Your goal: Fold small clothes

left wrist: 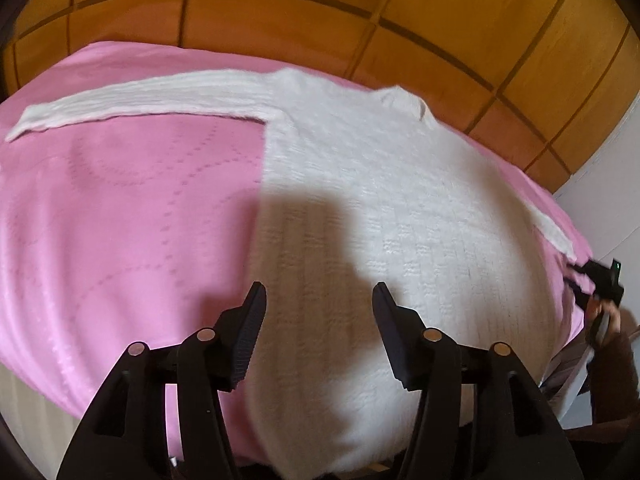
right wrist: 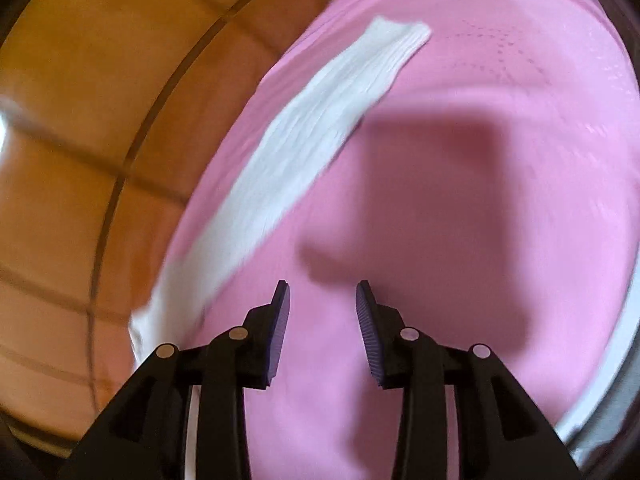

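A white knit sweater (left wrist: 380,184) lies flat on a pink bedspread (left wrist: 120,208), collar toward the far side. One sleeve (left wrist: 140,104) stretches out straight to the left. My left gripper (left wrist: 320,288) hovers open over the sweater's lower body with nothing between its fingers. In the right wrist view the other sleeve (right wrist: 320,128) runs diagonally from lower left to upper right across the bedspread (right wrist: 460,240). My right gripper (right wrist: 322,285) is open over bare pink cloth just right of that sleeve. It also shows small at the right edge of the left wrist view, right gripper (left wrist: 582,280), near the sleeve's cuff.
An orange-brown wooden panelled headboard (left wrist: 320,20) runs behind the bed, also seen as the headboard (right wrist: 80,160) left of the sleeve. A white wall (left wrist: 608,200) stands at the right. A person's hand in a brown sleeve (left wrist: 616,344) holds the right gripper beyond the bed's edge.
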The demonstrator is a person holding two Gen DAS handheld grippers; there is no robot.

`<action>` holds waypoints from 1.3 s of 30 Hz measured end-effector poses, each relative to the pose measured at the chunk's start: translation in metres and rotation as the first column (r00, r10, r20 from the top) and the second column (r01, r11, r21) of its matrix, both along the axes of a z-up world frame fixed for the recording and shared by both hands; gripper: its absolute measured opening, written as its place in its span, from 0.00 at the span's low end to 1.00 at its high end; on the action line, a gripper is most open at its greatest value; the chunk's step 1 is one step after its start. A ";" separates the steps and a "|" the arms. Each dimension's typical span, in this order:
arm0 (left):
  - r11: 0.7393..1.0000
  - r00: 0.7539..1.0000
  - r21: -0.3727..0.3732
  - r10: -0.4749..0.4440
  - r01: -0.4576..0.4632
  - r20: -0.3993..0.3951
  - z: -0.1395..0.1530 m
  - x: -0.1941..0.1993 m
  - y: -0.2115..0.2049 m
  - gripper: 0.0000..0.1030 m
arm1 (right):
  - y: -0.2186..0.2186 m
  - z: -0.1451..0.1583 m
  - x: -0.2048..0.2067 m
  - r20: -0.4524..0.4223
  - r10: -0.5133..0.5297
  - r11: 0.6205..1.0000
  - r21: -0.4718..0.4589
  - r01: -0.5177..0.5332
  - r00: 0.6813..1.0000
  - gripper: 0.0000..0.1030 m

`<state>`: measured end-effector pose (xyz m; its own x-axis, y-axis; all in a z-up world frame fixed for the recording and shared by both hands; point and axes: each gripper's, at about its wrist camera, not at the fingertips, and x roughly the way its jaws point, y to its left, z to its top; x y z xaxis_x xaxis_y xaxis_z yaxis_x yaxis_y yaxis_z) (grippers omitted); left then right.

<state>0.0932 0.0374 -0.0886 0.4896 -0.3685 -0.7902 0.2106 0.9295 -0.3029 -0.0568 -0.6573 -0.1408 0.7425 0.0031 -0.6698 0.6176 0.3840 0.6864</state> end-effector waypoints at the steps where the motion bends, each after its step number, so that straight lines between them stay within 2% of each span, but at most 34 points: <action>1: 1.000 1.000 -0.001 -0.009 0.009 -0.009 -0.001 0.003 -0.005 0.53 | -0.012 -0.002 0.007 0.006 -0.019 1.000 0.010 0.019 1.000 0.33; 7: 0.999 0.997 0.027 -0.041 0.042 -0.060 -0.012 0.012 -0.028 0.53 | -0.052 -0.014 0.057 0.029 -0.106 0.993 0.063 0.104 0.994 0.32; 9: 0.999 0.996 0.035 -0.036 0.039 -0.075 -0.015 0.015 -0.031 0.53 | -0.059 -0.015 0.067 0.017 -0.121 0.991 0.061 0.120 0.992 0.24; 10: 0.999 0.996 0.037 -0.035 0.038 -0.082 -0.017 0.016 -0.032 0.53 | -0.071 -0.014 0.066 -0.008 -0.119 0.992 0.050 0.120 0.993 0.11; 11: 0.998 0.995 0.042 -0.033 0.037 -0.091 -0.019 0.017 -0.033 0.53 | -0.083 -0.012 0.061 -0.045 -0.113 0.993 0.021 0.115 0.993 0.06; 14: 0.998 0.995 0.050 -0.027 0.032 -0.099 -0.021 0.019 -0.032 0.53 | -0.091 0.004 0.073 -0.185 -0.118 0.979 -0.183 0.083 0.976 0.04; 17: 0.998 0.994 0.053 -0.023 0.029 -0.103 -0.024 0.024 -0.033 0.53 | -0.096 0.007 0.084 -0.259 -0.139 0.963 -0.260 0.070 0.956 0.04; 19: 0.998 0.995 0.056 -0.026 0.031 -0.094 -0.023 0.025 -0.033 0.53 | -0.091 0.014 0.094 -0.269 -0.137 0.955 -0.292 0.055 0.953 0.04; 22: 0.998 0.997 0.044 -0.030 0.033 -0.076 -0.019 0.026 -0.032 0.53 | -0.057 0.042 0.110 -0.177 -0.025 0.937 -0.348 -0.039 0.984 0.05; 23: 0.999 0.997 0.037 -0.032 0.034 -0.074 -0.019 0.027 -0.032 0.54 | -0.045 0.048 0.115 -0.167 0.013 0.927 -0.368 -0.075 0.986 0.05; 24: 0.999 0.997 0.032 -0.032 0.035 -0.071 -0.018 0.029 -0.031 0.61 | -0.025 0.058 0.124 -0.152 0.075 0.911 -0.392 -0.130 0.985 0.05; 26: 0.999 0.998 0.019 -0.025 0.026 -0.055 -0.015 0.029 -0.029 0.64 | 0.007 0.069 0.140 -0.139 0.166 0.884 -0.418 -0.210 0.976 0.05; 30: 1.000 0.999 -0.010 -0.021 0.021 -0.031 -0.009 0.031 -0.025 0.64 | 0.084 0.081 0.167 -0.148 0.352 0.804 -0.458 -0.379 0.924 0.05; 33: 1.000 1.000 -0.024 -0.013 0.012 -0.024 -0.008 0.033 -0.022 0.64 | 0.156 0.083 0.196 -0.171 0.493 0.718 -0.473 -0.510 0.853 0.05; 36: 1.000 1.000 -0.023 0.000 -0.001 -0.021 -0.007 0.033 -0.018 0.64 | 0.220 0.078 0.216 -0.212 0.590 0.628 -0.486 -0.608 0.779 0.05; 39: 1.000 1.000 -0.021 0.000 0.000 -0.018 -0.006 0.032 -0.016 0.64 | 0.270 0.068 0.228 -0.242 0.656 0.556 -0.485 -0.675 0.715 0.05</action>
